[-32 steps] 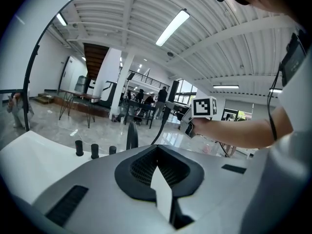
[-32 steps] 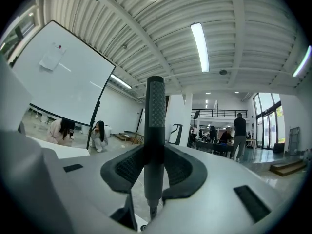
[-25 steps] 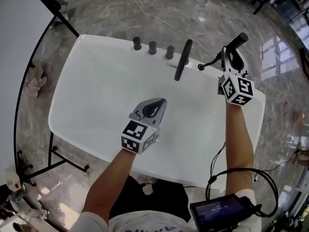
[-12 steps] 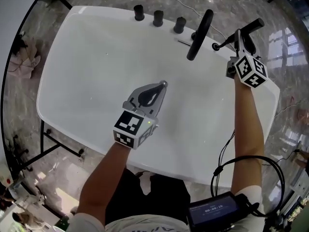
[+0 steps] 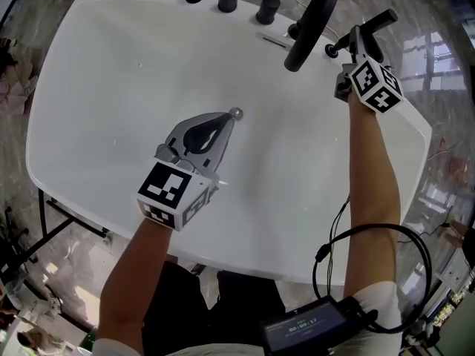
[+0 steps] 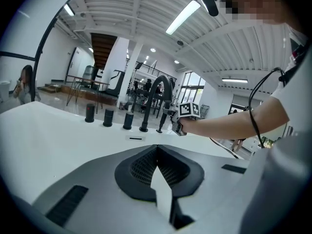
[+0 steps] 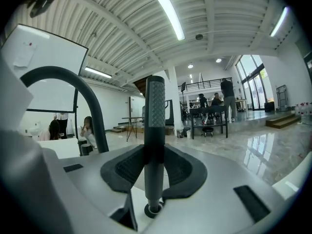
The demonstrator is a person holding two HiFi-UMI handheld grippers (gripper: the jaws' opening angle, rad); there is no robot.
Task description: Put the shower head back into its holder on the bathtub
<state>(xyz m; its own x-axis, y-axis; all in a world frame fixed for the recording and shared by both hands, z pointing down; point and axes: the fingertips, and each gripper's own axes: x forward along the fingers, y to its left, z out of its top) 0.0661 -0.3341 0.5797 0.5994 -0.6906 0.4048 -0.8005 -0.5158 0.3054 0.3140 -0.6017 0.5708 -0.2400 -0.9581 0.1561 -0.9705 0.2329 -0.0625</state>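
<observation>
The right tongs (image 7: 155,167) grip the shower head (image 5: 375,24) just right of the faucet (image 5: 312,21). Seating it in its holder looks not yet done. The left tongs (image 5: 231,117) hang closed and empty over the bathtub (image 5: 111,87).

- Your screen (image 5: 310,331), on the near side of the bathtub (image 5: 111,87), shows digits — too small to read.
- Left cube (image 5: 172,191) and right cube (image 5: 375,86), over the bathtub — square patterns only.
</observation>
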